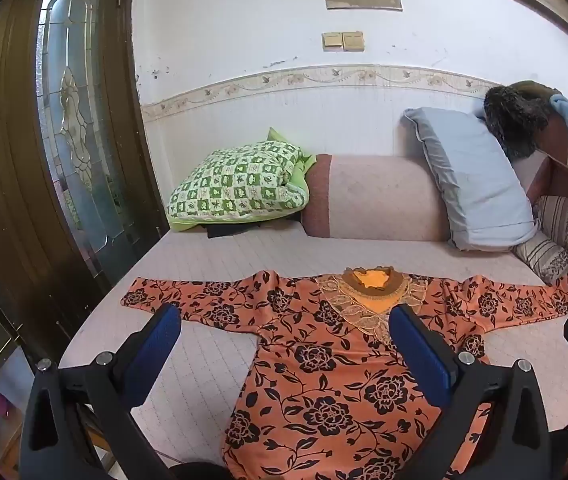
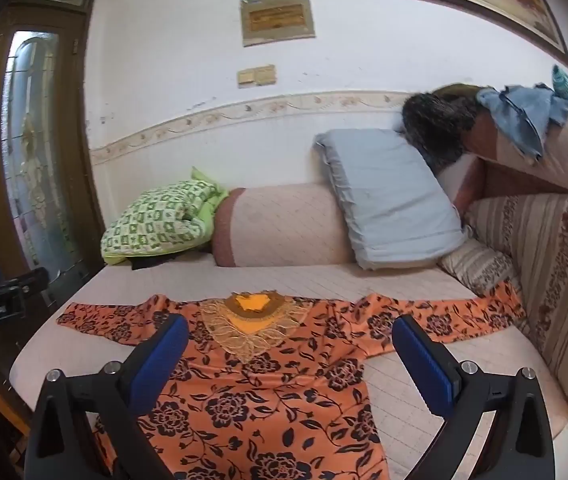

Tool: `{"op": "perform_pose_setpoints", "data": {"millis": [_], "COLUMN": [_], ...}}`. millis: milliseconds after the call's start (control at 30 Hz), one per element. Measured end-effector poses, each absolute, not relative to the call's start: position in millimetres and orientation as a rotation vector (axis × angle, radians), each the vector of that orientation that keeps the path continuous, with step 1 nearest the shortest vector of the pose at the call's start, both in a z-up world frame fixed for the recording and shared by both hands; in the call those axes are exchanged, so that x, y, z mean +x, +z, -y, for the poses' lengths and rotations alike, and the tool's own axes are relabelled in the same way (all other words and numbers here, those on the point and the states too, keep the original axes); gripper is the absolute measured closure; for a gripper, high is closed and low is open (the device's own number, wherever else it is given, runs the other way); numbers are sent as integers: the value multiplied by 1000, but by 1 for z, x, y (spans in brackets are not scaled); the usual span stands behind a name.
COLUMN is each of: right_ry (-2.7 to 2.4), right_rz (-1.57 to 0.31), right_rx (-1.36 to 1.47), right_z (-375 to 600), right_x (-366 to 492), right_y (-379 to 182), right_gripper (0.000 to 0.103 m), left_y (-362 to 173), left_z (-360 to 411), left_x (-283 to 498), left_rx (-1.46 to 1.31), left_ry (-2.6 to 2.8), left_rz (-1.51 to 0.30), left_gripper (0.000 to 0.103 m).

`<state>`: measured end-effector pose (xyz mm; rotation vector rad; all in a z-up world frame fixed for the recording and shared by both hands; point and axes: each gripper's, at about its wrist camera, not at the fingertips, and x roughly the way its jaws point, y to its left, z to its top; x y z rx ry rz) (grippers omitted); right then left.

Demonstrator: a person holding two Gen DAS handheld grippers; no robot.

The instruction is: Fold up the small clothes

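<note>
An orange blouse with black flowers lies flat and face up on the pale quilted mattress, both sleeves spread out, its gold lace collar toward the wall. It also shows in the right wrist view. My left gripper is open and empty, held above the blouse's left chest and sleeve. My right gripper is open and empty, above the blouse's upper body near the right sleeve. The left gripper's body shows at the left edge of the right wrist view.
At the back of the bed stand a green checked pillow, a pink bolster and a grey-blue pillow. A striped sofa cushion bounds the right side. A wooden door with glass is at the left.
</note>
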<state>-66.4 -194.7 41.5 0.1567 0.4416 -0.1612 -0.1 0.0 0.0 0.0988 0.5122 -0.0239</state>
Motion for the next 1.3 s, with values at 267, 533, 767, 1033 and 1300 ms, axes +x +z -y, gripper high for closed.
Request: {"op": "perform_pose_setpoints", "data": {"millis": [267, 533, 767, 1033, 1300], "right_ry": [-253, -274, -257, -251, -249], "right_rz": [-478, -527, -559, -570, -577], "right_rx": [225, 223, 222, 213, 214], "right_z": [228, 225, 219, 215, 215], "right_x": [-63, -49, -40, -39, -38], "right_y": [27, 22, 21, 18, 15], "right_gripper": [0, 0, 0, 0, 0], "left_y": [-16, -20, -19, -17, -17], "left_z": [7, 15, 16, 14, 14], "left_x": [-4, 0, 1, 1, 4], "left_rx": [109, 143, 145, 146, 149], "left_ry": [-39, -54, -55, -59, -54], "left_rz": [-520, -551, -559, -565, -571], "left_gripper": [0, 0, 0, 0, 0]}}
